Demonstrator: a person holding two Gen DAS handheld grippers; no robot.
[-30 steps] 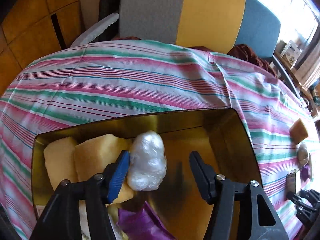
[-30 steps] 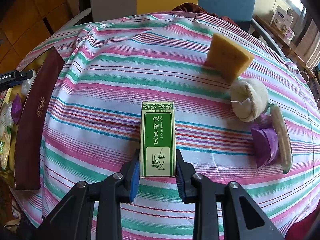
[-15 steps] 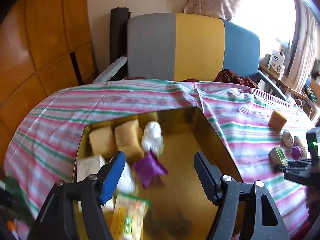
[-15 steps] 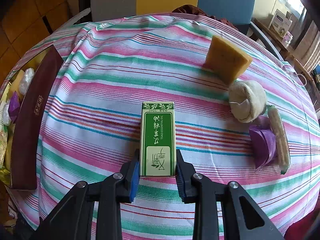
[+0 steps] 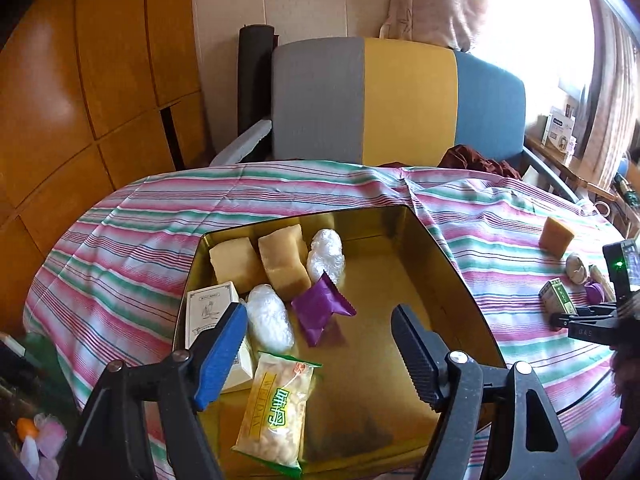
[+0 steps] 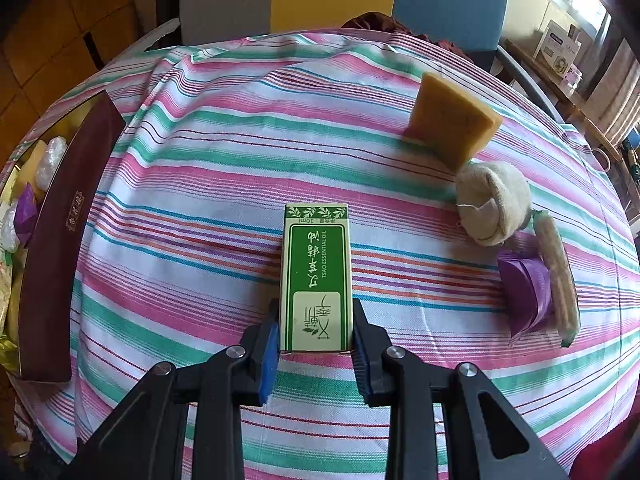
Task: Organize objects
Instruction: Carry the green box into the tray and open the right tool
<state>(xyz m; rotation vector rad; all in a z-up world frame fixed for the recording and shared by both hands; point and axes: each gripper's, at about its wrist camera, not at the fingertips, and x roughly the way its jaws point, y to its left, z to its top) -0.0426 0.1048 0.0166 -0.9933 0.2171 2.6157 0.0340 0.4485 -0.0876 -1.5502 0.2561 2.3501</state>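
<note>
Left tongs, just spread wider and empty, have backed off the gold tin, its four-o'clock floor bare. Right tongs stay clenched on the green box.

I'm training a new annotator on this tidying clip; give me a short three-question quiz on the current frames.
1. True or false: the left gripper holds the purple packet.
2. What is the right gripper shut on?
A. yellow sponge
B. green box
C. cloth ball
3. Fill in: the snack bag lies inside the gold ____.

Key: 1 false, its jaws are open and empty; 2 B; 3 tin.
</note>
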